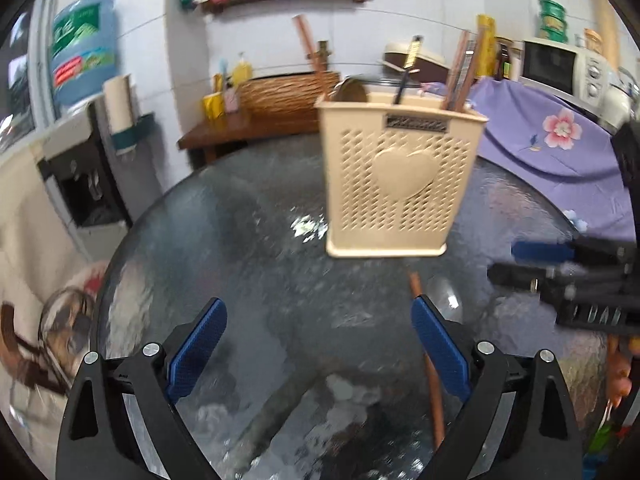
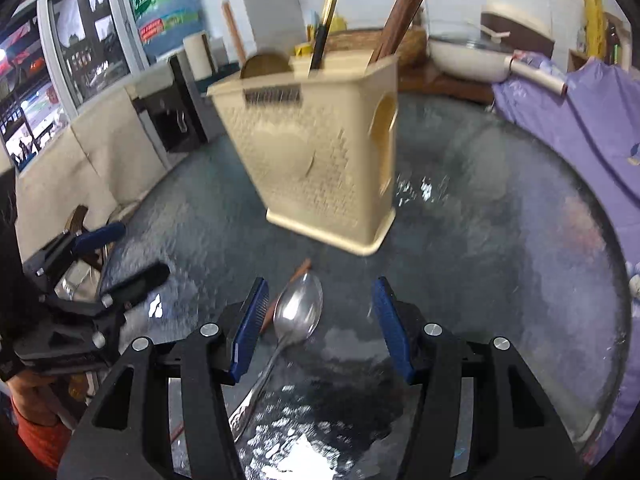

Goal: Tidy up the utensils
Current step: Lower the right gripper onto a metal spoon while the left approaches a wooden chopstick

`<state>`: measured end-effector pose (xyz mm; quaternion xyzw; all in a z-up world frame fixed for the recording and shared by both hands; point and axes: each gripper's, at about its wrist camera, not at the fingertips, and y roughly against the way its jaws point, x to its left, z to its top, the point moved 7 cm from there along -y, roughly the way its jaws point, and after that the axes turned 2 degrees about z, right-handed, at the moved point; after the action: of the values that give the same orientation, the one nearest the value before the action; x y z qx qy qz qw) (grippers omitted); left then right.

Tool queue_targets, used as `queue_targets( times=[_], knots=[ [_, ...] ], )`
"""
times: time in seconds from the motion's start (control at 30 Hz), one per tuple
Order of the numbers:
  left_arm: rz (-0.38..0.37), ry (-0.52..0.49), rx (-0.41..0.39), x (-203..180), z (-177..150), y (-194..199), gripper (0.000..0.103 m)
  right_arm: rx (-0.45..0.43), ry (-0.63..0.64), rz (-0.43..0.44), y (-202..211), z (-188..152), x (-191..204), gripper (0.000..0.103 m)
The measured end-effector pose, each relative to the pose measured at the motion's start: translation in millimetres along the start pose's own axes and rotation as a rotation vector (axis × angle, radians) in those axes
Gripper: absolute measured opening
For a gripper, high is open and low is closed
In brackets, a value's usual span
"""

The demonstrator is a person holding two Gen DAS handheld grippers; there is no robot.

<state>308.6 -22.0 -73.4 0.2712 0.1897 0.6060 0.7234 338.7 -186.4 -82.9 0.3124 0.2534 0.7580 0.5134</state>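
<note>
Right wrist view shows the right gripper (image 2: 320,324) with its jaws partly apart and nothing pressed between the pads; a metal spoon (image 2: 298,310) lies on the glass table (image 2: 500,260) between them, bowl forward and handle running back under the tool. Just beside the spoon, on its left, lies a brown chopstick (image 2: 286,292). Beyond both stands the beige utensil holder (image 2: 320,168), already carrying chopsticks and a dark-handled utensil. In the left wrist view the left gripper (image 1: 316,344) is spread wide and empty above the table, the chopstick (image 1: 430,364) passing close by its right-hand pad. The step in hand looks like the pick of the remaining loose pieces. Next, the right jaws would need to settle around the spoon's neck or handle and close, then lift it into the holder.
</note>
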Motion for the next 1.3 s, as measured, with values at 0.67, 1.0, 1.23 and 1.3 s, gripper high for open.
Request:
queue_targets(
  times=[0.67, 1.0, 1.23, 1.3],
  knots=[
    [0.026, 0.074, 0.038, 25, -25, 7, 0.087, 0.161, 0.118, -0.124, -53, -42, 31, 0.055],
    [0.043, 0.088, 0.053, 30, -30, 3, 0.087, 0.146, 0.107, -0.146, -65, -25, 31, 0.037],
    [-0.002, 0.080, 0.074, 16, -32, -3, 0.087, 0.138, 0.078, -0.107, -61, -23, 22, 0.016],
    [-0.016, 0.058, 0.079, 5, -32, -6, 0.087, 0.136, 0.076, -0.117, -59, -23, 16, 0.016]
  ],
)
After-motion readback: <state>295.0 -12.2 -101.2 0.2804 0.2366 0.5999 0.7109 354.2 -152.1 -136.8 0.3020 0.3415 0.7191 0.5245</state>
